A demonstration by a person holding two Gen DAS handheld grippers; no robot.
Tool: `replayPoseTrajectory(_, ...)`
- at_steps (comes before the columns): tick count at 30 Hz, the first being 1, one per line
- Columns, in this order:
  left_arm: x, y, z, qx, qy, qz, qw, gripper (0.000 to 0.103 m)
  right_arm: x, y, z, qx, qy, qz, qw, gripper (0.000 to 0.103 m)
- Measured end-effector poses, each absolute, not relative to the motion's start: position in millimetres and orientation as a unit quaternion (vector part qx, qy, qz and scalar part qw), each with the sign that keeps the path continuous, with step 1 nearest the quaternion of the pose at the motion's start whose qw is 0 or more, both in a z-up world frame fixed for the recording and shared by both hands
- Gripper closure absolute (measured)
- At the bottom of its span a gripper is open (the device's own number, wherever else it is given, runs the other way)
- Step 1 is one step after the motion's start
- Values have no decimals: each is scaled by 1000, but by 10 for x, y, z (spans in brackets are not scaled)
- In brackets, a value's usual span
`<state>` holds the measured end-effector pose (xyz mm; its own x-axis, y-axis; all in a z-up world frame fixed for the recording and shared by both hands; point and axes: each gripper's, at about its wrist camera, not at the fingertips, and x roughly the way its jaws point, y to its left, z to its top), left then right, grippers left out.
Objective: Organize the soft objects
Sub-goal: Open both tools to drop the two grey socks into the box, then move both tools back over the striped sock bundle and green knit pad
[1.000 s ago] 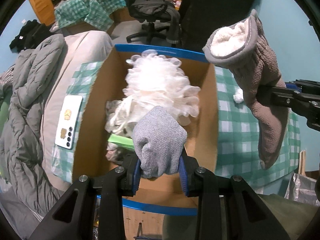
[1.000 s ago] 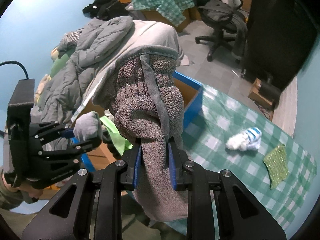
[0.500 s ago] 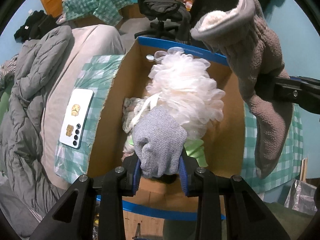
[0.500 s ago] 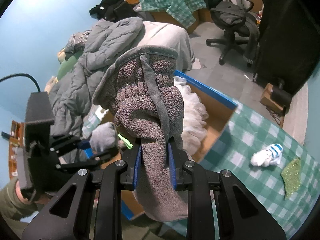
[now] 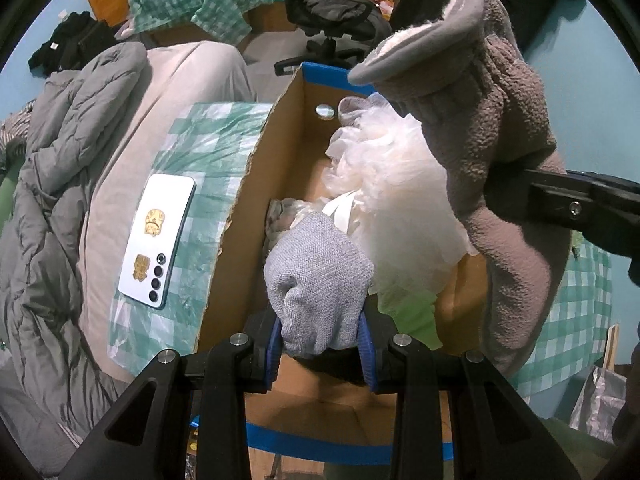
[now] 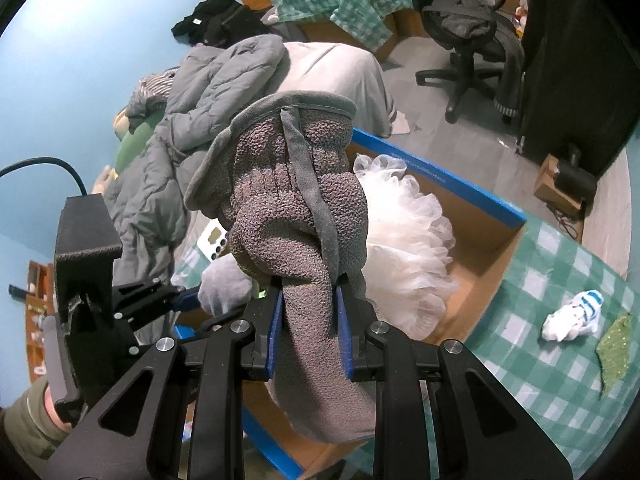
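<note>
My left gripper (image 5: 320,342) is shut on a light grey knitted cloth (image 5: 320,276) and holds it over the near end of an open cardboard box (image 5: 240,216) with blue-taped rims. My right gripper (image 6: 308,330) is shut on a brown fleece sock (image 6: 296,216) with a grey cuff, held above the same box (image 6: 480,236); the sock also shows in the left wrist view (image 5: 492,152). Inside the box lie a white mesh pouf (image 5: 396,196), a green cloth (image 5: 412,312) and pale fabric. The left gripper shows in the right wrist view (image 6: 208,304).
A white phone (image 5: 158,240) lies on the green checked tablecloth (image 5: 200,152) left of the box. A white-and-blue sock (image 6: 572,316) and a green cloth (image 6: 616,348) lie on the cloth to the right. A grey quilt (image 5: 48,200) and an office chair (image 6: 468,32) stand beyond.
Both grippers have moved over the box with their loads. The brown sock now hangs above the white pouf, and the grey cloth is further in over the near end.
</note>
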<state>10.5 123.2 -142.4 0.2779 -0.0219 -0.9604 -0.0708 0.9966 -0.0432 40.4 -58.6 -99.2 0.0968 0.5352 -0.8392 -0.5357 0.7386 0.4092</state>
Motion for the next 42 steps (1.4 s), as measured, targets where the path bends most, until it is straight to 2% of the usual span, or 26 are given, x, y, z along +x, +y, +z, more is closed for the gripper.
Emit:
replayPoseTrajectory(6,93,1232,-1587,-41,615,12,788,69,389,-554,-1207,4,580,355,733,79)
replayPoseTrajectory(9,85,1188,-1624,-32,618,17,785,59,359,-545,-1293,5,591,354,724,70)
replayPoseTrajectory(11,75,1177,-1632,-29,621,16,783,44,330,-538,-1330,-5,598,348,722,56)
replayPoseTrajectory(13,49,1173,-1602,-28,616,19,787,38,287,-537,-1343,-16,600,346,721,55)
replayPoseTrajectory(15,31,1171,-1575,-25,616,20,787,35,262,-546,-1332,-24,599,343,723,52)
replayPoseTrajectory(17,15,1173,-1552,-23,618,21,786,32,253,-576,-1287,-31,594,336,730,42)
replayPoseTrajectory(21,-39,1183,-1462,-21,617,30,786,29,259,-641,-1189,-38,588,329,738,34)
replayPoseTrajectory(42,-192,723,-1049,-35,597,29,801,28,220,-1396,-987,-50,574,298,761,33)
